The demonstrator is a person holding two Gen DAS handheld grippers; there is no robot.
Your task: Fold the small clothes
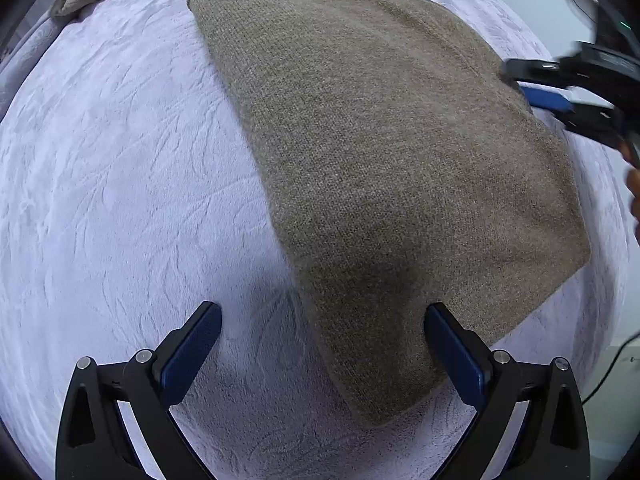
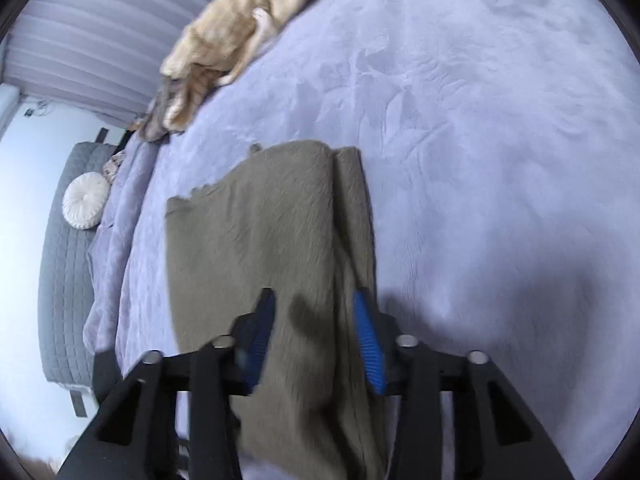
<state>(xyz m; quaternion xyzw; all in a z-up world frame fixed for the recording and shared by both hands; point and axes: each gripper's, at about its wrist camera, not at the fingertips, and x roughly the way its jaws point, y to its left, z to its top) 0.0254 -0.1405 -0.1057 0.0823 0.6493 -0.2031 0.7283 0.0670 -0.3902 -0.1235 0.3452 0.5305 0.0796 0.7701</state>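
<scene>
— Left claw [image 1: 322,354]? Wide open, empty, hanging over the near corner of the olive knit garment [image 1: 384,168] on the lavender bed [image 1: 120,180].

— Right claw [image 2: 314,336]? Parted a little, pads clear of the knit below. Long axis running straight ahead; left nearer that corner. Beyond, more clothes [image 2: 224,36].

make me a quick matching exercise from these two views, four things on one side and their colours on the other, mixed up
Things:
1. knit garment
2. bed cover
3. round cushion
4. gripper pads

Colours:
a. blue
b. olive brown
c. cream white
d. pale lavender

Pairs: 1-b, 2-d, 3-c, 4-a
</scene>
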